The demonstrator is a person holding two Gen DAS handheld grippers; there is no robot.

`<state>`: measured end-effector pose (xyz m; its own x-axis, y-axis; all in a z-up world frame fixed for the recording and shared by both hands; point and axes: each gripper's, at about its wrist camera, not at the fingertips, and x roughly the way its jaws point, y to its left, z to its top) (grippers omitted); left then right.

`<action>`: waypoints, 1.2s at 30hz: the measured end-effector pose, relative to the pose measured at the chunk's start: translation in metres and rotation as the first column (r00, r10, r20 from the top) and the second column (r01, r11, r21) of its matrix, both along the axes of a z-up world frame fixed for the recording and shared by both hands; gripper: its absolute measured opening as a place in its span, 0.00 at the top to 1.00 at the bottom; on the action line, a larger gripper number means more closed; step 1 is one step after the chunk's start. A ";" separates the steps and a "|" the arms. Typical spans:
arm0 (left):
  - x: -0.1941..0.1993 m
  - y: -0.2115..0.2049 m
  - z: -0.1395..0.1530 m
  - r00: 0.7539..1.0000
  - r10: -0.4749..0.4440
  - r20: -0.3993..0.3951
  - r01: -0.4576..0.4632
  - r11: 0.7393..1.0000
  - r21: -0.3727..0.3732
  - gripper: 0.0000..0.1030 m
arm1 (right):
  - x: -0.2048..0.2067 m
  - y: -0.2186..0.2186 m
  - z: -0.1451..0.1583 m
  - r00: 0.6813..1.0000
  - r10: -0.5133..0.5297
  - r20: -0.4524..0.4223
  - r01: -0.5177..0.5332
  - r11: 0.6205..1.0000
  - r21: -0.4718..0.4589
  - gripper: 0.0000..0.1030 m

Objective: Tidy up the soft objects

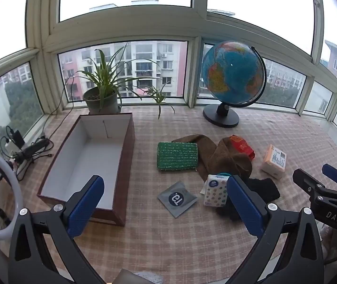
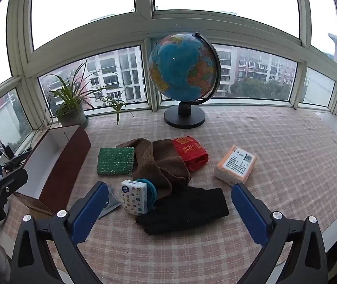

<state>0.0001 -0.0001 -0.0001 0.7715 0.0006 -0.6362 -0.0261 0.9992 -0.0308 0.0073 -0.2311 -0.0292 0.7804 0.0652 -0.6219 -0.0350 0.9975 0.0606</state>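
Table: the pink-and-cream checked tablecloth (image 2: 275, 142) covers the whole surface in front of me, running up to the window.
Globe: a blue globe on a black round stand (image 2: 184, 71) stands at the back by the glass, well apart from the soft things.
Box: a long open box, brown outside and white inside (image 1: 85, 161), lies on my left with nothing in it; a potted green plant (image 1: 102, 94) stands just behind it.
Brown cloth: a crumpled brown towel (image 2: 161, 163) lies mid-table, overlapping a red printed bag (image 2: 189, 152) on its right.
Black cloth: a flat black fabric piece (image 2: 187, 209) lies just in front of the towel, nearest my right gripper.
Green pad: a green glittery rectangular scrub pad (image 2: 116, 161) lies just left of the towel.
Orange pack: an orange-and-white tissue pack (image 2: 236, 164) lies off to the right, apart from the pile.
Small pack: a white pocket-tissue pack with star prints (image 2: 134, 200) stands against a teal round item (image 2: 150, 193).
Sachet: a grey flat foil sachet (image 1: 176, 198) lies near the box.
My left gripper (image 1: 166, 209): spread wide, nothing between its blue pads.
My right gripper (image 2: 169, 210): spread wide too, empty, above the black cloth.
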 end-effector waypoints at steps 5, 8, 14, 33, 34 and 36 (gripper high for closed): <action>-0.002 0.000 0.000 1.000 0.014 0.004 -0.014 1.000 -0.010 0.00 | 0.000 0.001 -0.001 1.000 -0.001 -0.002 0.001 1.000 0.002 0.00; -0.001 0.005 -0.006 1.000 0.018 -0.004 -0.018 1.000 -0.013 0.00 | 0.001 0.001 -0.002 1.000 0.001 -0.001 -0.001 1.000 -0.003 0.00; 0.002 0.010 -0.010 0.999 0.030 -0.024 -0.031 0.999 -0.036 0.00 | 0.002 0.003 -0.006 1.000 -0.002 0.000 0.002 1.000 -0.005 0.00; -0.001 0.009 -0.008 0.999 0.026 -0.022 -0.026 0.999 -0.029 0.00 | -0.008 0.002 -0.001 1.000 -0.023 0.020 0.023 1.000 -0.021 0.00; -0.001 0.009 -0.008 0.999 0.026 -0.022 -0.026 0.999 -0.029 0.00 | -0.008 0.003 0.000 1.000 -0.017 0.020 0.018 1.000 -0.024 0.00; -0.002 0.008 -0.008 0.999 0.025 -0.021 -0.026 0.999 -0.030 0.00 | -0.010 0.005 0.000 1.000 -0.015 0.024 0.016 0.999 -0.035 0.00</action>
<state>-0.0018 0.0080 -0.0081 0.7579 0.0005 -0.6523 -0.0523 0.9968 -0.0599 -0.0025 -0.2265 -0.0288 0.7957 0.0314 -0.6048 -0.0204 0.9995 0.0251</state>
